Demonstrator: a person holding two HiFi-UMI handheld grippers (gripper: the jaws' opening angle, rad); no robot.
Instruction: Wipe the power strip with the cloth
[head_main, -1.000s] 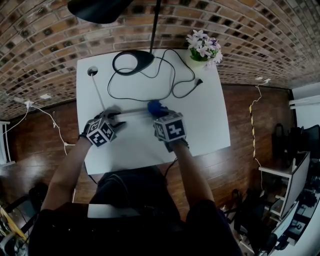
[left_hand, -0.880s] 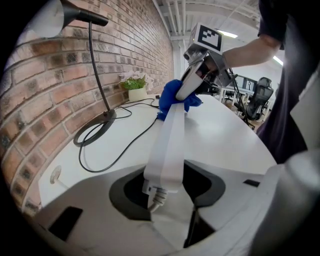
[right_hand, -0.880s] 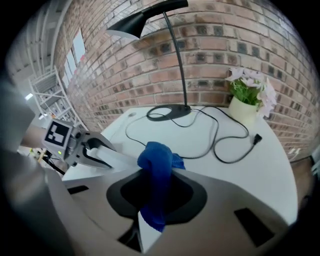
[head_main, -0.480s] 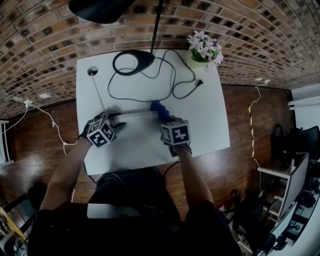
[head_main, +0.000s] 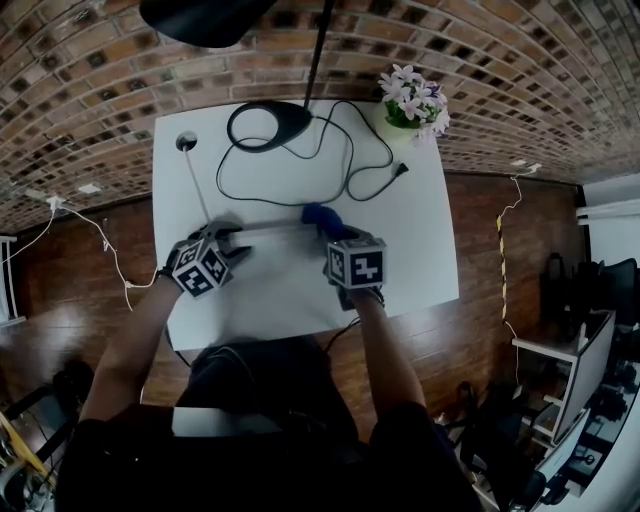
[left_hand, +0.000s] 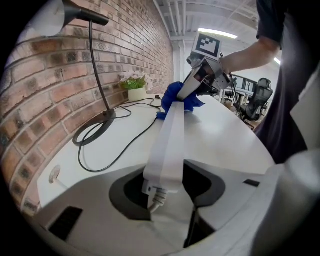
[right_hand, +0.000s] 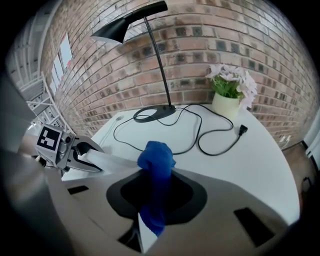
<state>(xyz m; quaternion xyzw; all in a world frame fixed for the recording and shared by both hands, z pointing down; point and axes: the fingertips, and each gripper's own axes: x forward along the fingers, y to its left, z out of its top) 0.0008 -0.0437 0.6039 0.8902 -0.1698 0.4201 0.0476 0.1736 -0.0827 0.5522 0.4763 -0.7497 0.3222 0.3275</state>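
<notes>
Left tongs (left_hand: 167, 192) are clamped on the cabled end of the power strip (left_hand: 170, 135), so it is steadied across the middle of the tabletop (head_main: 400, 230). Right tongs (right_hand: 152, 200) are closed on the blue cloth (right_hand: 156, 160), which is laid against the strip's opposite end, apparently for wiping.

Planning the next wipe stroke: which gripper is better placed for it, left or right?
Right. The right gripper is shut on the blue cloth, held at the power strip's far end. The left gripper is clamped on the strip's cord end, steadying it.
</notes>
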